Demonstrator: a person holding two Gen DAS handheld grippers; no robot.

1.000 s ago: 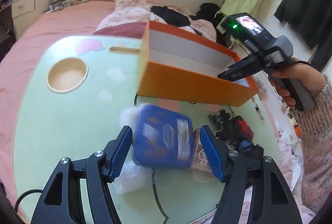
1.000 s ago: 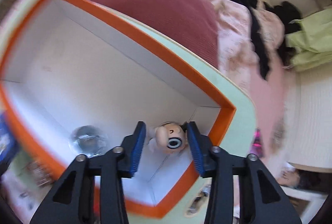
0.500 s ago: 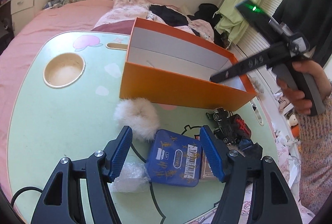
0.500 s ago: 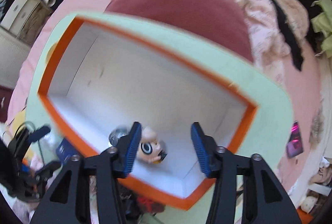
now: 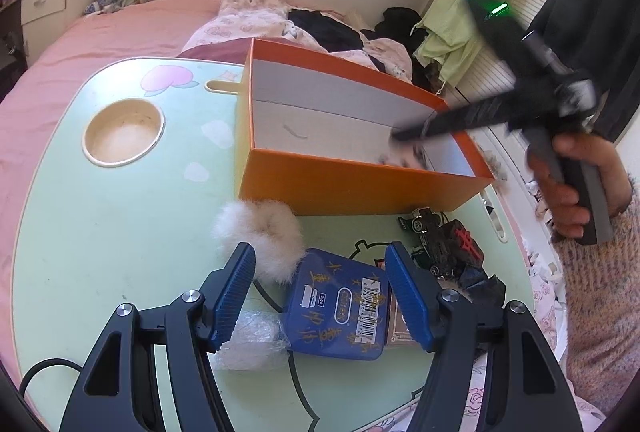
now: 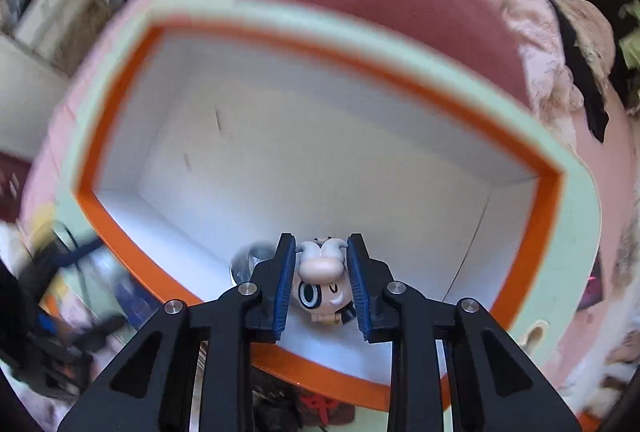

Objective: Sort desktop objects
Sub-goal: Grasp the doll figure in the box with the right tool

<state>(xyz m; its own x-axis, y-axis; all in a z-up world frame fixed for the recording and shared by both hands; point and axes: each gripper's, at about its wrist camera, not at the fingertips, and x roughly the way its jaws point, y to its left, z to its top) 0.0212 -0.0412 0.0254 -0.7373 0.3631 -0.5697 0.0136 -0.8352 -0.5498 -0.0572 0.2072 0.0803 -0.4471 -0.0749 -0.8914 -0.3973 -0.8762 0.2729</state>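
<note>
An orange box (image 5: 360, 187) with a white inside stands on the green table (image 5: 112, 232). My right gripper (image 6: 321, 288) is over the box's near corner, its blue pads touching both sides of a small pale cartoon figure (image 6: 322, 280). A clear round object (image 6: 250, 260) lies in the box beside it. My left gripper (image 5: 320, 296) is open above a blue tin (image 5: 338, 316) lying on the table. A white fluffy pompom (image 5: 260, 236) sits just beyond the tin.
A black and red toy car (image 5: 444, 244) lies right of the tin. Crumpled clear plastic (image 5: 252, 340) lies by my left finger. A round cup recess (image 5: 124, 131) is set in the table's left. A pink bed (image 5: 132, 19) surrounds the table.
The blue tin dropped from between my left fingers onto the table. My right gripper opened over the box, swung back and now has its pads against the figure again.
</note>
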